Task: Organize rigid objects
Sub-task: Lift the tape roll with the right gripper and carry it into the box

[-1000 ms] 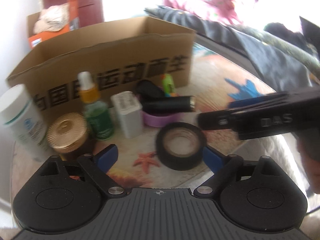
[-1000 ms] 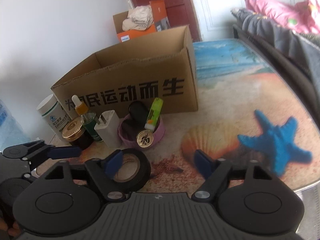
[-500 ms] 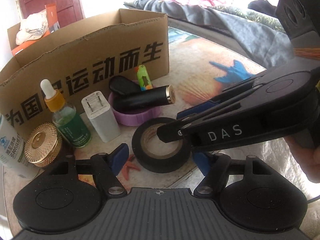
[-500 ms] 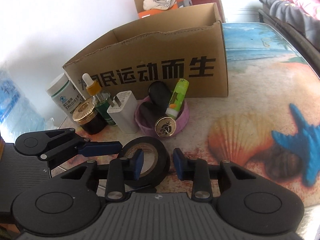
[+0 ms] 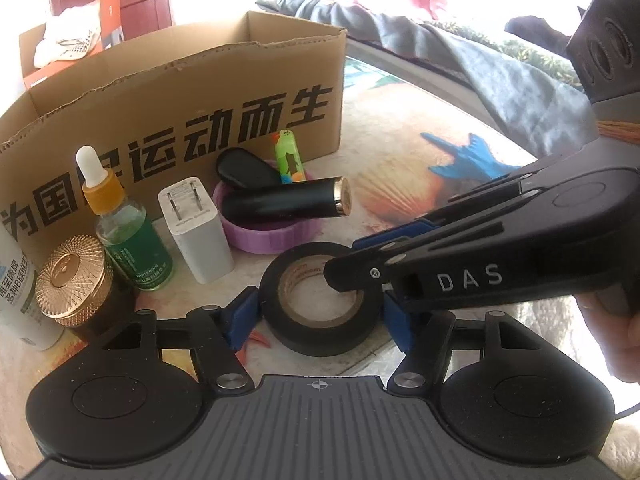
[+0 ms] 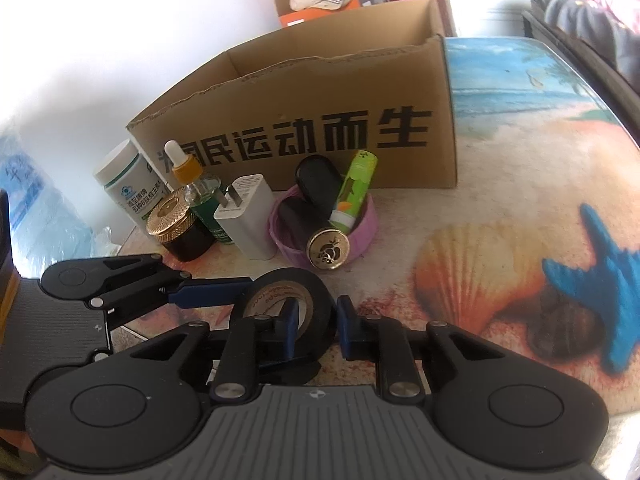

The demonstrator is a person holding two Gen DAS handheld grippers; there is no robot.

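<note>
A black tape roll lies flat near the table's front edge, also in the right wrist view. My right gripper is shut on the tape roll's wall, one finger inside the hole and one outside. My left gripper is open, its blue pads on either side of the roll; I cannot tell whether they touch it. The open cardboard box stands behind.
In front of the box stand a white pill bottle, a gold-lidded jar, a green dropper bottle, a white charger and a purple dish holding a black tube, a black case and a green tube.
My right gripper closed from wide open onto the tape roll's wall. My left gripper moved in until its pads flank the roll.
</note>
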